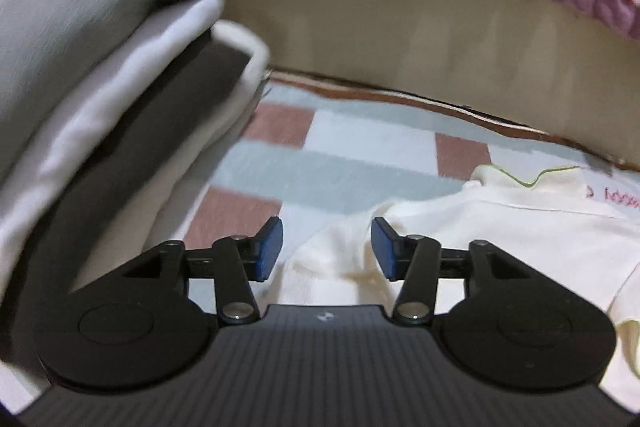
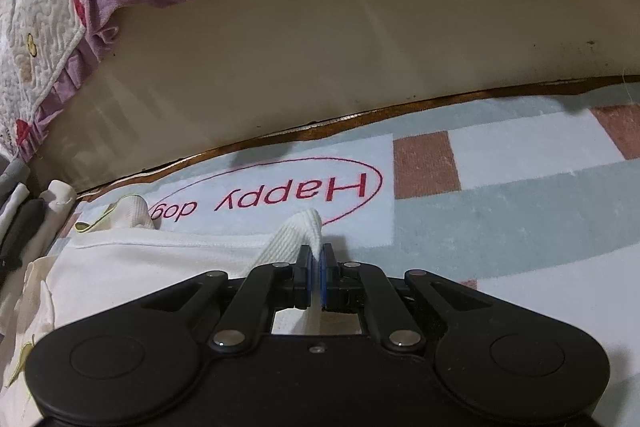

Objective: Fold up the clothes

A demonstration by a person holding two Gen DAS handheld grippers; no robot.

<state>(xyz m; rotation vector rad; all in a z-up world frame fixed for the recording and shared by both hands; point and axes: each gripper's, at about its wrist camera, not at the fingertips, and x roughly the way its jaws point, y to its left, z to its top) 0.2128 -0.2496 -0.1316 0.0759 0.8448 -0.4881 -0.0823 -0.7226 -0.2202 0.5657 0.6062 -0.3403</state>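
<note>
I have my right gripper [image 2: 317, 277] pinched tight on a ribbed white cuff [image 2: 298, 233], a narrow band of stretchy knit that stands up out of the jaws toward twelve o'clock; I judge I hold it there because the cuff is the firmest edge of the cream garment [image 2: 140, 259] and gives me a handle to carry that side over in a fold. The rest of the garment lies flat at about nine o'clock from those jaws, soft smooth cotton with a thin yellow-green trim at the neck. My left gripper [image 1: 327, 251] stands about half open with nothing between its blue pads [image 1: 269, 249]; it hangs over the same cream cloth, which spreads from the gap out toward three o'clock, so I reckon it is free to take the opposite edge. Under everything is a towel-like mat [image 2: 500, 211] in pale blue, white and dusty-pink blocks, its pile short and slightly fuzzy, with "Happy dog" stitched in red inside an oval just at twelve o'clock of my right jaws. At ten o'clock in the left view leans a stack of folded clothes [image 1: 100, 75], grey over white over a dark layer, rounded at the folds. Across the top runs a quilted bed cover [image 2: 48, 39] with a gathered purple frill.
</note>
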